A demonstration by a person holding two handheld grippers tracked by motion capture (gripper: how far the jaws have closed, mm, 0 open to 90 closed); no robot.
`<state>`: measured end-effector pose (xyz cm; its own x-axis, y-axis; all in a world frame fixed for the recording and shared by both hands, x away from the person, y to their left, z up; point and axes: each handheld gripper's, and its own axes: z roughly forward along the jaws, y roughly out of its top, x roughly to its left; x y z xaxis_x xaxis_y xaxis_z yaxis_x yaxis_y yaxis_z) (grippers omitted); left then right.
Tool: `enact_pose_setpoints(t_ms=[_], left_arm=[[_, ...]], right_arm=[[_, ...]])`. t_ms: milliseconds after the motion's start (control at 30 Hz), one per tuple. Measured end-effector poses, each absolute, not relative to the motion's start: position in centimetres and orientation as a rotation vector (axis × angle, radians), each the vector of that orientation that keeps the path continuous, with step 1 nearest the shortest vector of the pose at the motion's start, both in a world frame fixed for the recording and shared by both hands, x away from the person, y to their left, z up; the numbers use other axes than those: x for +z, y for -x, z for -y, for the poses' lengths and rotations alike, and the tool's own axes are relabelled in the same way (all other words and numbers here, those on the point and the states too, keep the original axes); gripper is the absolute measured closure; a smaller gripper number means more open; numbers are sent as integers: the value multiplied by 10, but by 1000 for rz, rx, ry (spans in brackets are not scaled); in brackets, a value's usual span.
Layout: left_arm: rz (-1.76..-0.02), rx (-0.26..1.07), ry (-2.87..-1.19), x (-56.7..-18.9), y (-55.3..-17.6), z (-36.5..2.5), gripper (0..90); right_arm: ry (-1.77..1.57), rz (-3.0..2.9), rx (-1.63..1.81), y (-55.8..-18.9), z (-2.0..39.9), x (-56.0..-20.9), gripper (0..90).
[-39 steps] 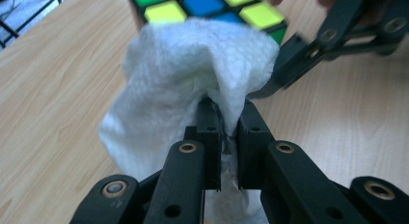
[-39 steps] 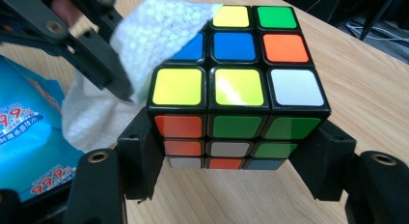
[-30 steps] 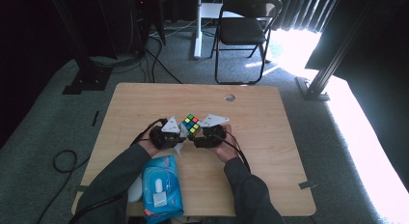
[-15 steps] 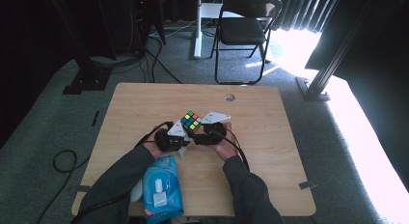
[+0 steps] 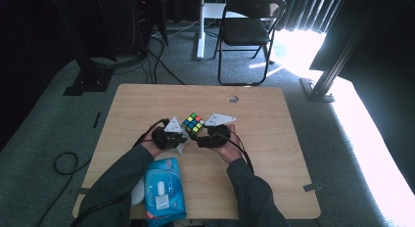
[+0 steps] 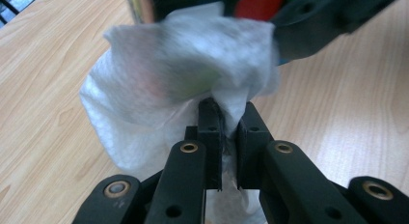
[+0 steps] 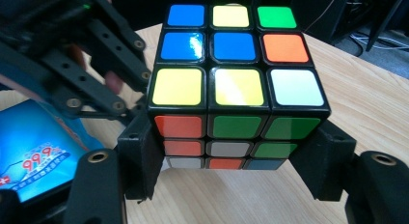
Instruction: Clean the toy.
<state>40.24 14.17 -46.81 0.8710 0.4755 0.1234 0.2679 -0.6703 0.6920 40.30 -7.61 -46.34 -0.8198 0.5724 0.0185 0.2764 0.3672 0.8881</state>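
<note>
Scrambled colour cube (image 7: 238,84) with black edges, plastic, sits clamped between the two black jaws of the right gripper (image 7: 231,156), pads pressing on its left and right lower sides. Top face reads blue, yellow, green across the far row; blue, blue, orange in the middle; yellow, yellow, white nearest. In the high view the cube (image 5: 193,124) is held just above the middle of the pale wooden table (image 5: 274,119), between both hands.

Crumpled white wet wipe (image 6: 178,84) is pinched in the left gripper (image 6: 224,132), jaws nearly together on a fold of it. The wipe bulges upward and is pressed against the cube's side, right beside a jaw of the right gripper (image 5: 211,137).

Left gripper (image 5: 169,136) in the high view sits close at the cube's left. Compared with a second ago, it has edged slightly toward the cube; the right gripper and cube hold the same spot. Both grips unchanged.

Blue wet-wipe pack (image 5: 164,188) with a white flap lies at the near table edge, by the left forearm. Black folding chair (image 5: 247,26) stands beyond the table on grey carpet.
</note>
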Motion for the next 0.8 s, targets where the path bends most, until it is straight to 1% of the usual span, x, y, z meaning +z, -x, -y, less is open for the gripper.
enact_pose_setpoints(t_ms=[400, 800], left_arm=[[-612, 392, -2294, -471, -410, -151, 836], [-549, 388, -2290, -467, -403, -144, 835]], right_arm=[[-700, -2387, 1448, -400, 69, -462, 343], [-739, -2367, 1455, -405, 68, -460, 343]])
